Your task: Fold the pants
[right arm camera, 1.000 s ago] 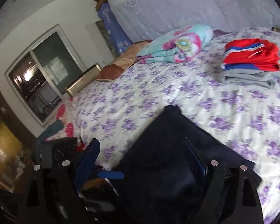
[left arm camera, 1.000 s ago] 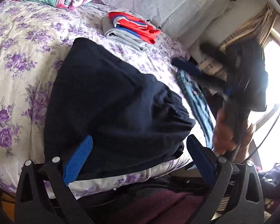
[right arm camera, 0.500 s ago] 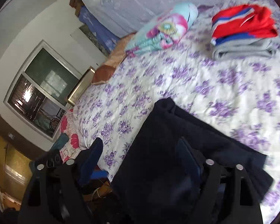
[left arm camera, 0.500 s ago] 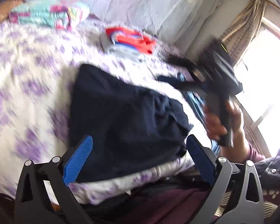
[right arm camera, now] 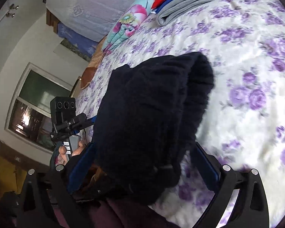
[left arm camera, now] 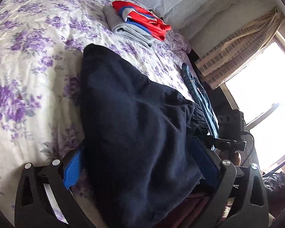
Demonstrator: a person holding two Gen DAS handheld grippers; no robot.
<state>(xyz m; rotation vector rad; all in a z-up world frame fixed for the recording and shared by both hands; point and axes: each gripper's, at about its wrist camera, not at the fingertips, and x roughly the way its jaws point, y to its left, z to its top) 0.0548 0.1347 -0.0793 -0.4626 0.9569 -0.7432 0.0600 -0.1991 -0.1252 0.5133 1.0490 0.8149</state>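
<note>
Your left gripper (left arm camera: 140, 168) has its jaws spread wide around the dark pants (left arm camera: 138, 117) on the bed (left arm camera: 28, 60). Your right gripper (right arm camera: 142, 166) is opening, pants between its jaws, unpinched.

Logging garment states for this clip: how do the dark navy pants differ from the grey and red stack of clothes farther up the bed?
The navy pants lie near the bed's edge, one loose dark piece with rumpled folds. The grey and red stack sits farther up the bed, smaller in view, neatly folded in layers, brightly coloured. Both rest on the purple-flowered bedspread.
</note>
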